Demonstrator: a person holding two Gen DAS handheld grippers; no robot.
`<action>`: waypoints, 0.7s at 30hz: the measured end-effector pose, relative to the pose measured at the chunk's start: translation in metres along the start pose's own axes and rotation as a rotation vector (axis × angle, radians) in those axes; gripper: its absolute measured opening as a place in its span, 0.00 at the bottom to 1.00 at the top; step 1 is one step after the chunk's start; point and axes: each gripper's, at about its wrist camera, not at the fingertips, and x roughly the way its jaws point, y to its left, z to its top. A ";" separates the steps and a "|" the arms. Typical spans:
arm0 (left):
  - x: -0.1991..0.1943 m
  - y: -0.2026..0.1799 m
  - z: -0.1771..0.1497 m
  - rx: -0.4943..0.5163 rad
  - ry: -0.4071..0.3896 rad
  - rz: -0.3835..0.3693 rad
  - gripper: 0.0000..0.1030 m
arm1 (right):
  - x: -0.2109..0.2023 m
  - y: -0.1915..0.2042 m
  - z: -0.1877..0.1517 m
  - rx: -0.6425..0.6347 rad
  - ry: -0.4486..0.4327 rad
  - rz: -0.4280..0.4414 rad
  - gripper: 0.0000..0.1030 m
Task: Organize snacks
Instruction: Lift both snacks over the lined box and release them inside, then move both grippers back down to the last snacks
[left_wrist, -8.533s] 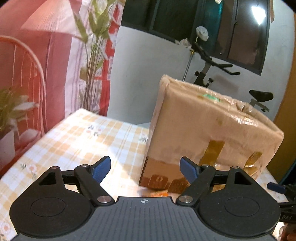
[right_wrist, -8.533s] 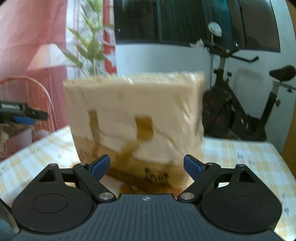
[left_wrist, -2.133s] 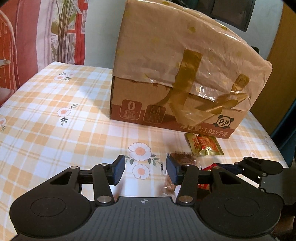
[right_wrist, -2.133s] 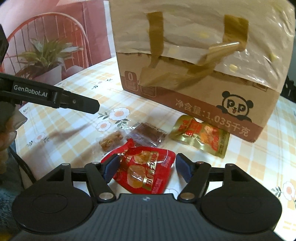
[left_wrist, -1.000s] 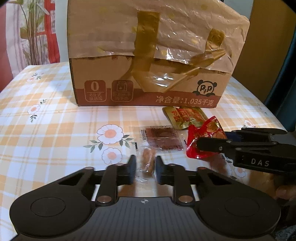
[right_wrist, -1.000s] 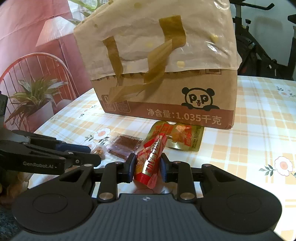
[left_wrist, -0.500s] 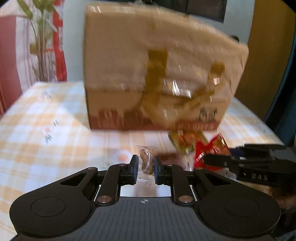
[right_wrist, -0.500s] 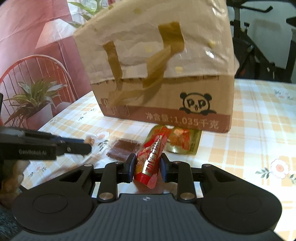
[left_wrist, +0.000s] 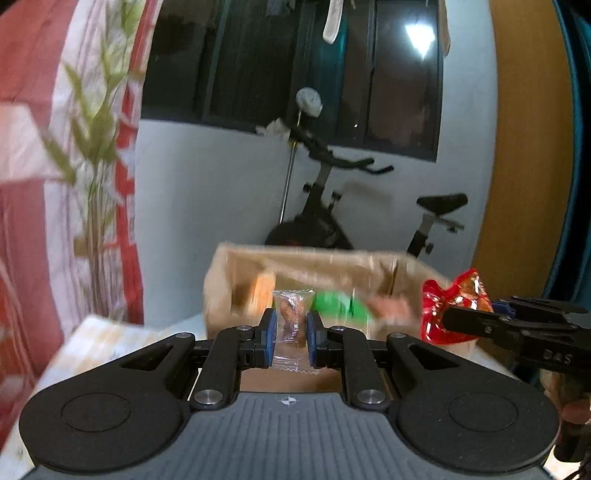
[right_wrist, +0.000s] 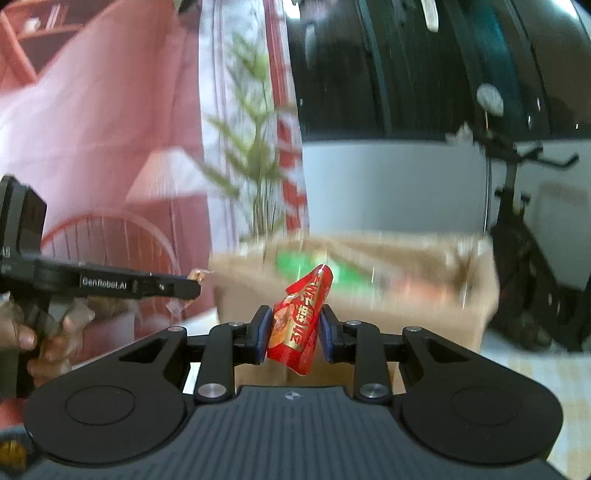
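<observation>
My left gripper (left_wrist: 290, 329) is shut on a small clear-wrapped snack (left_wrist: 291, 325) and holds it up level with the open top of the cardboard box (left_wrist: 221, 291). My right gripper (right_wrist: 294, 328) is shut on a red snack packet (right_wrist: 300, 317), raised in front of the same box (right_wrist: 476, 306). The red packet also shows at the right of the left wrist view (left_wrist: 454, 306). Inside the box I see a green packet (left_wrist: 340, 304) and other blurred snacks. The left gripper (right_wrist: 192, 286) shows at the left of the right wrist view.
An exercise bike (left_wrist: 332, 206) stands behind the box by the white wall. A plant (right_wrist: 258, 173) and a red-and-white curtain (left_wrist: 44, 184) are at the left. A strip of checked table (left_wrist: 103, 336) shows left of the box. A red chair (right_wrist: 107, 236) stands at the left.
Both grippers have risen from the table with their snacks to the level of the box's open top. The snacks left on the table are out of view.
</observation>
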 end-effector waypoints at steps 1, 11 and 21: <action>0.005 -0.002 0.006 -0.002 0.000 -0.004 0.18 | 0.004 -0.002 0.011 -0.003 -0.013 -0.014 0.28; 0.081 -0.006 0.032 -0.015 0.090 0.012 0.18 | 0.058 -0.044 0.041 0.038 0.069 -0.135 0.31; 0.070 0.005 0.024 -0.003 0.111 0.045 0.61 | 0.065 -0.044 0.025 -0.039 0.125 -0.208 0.64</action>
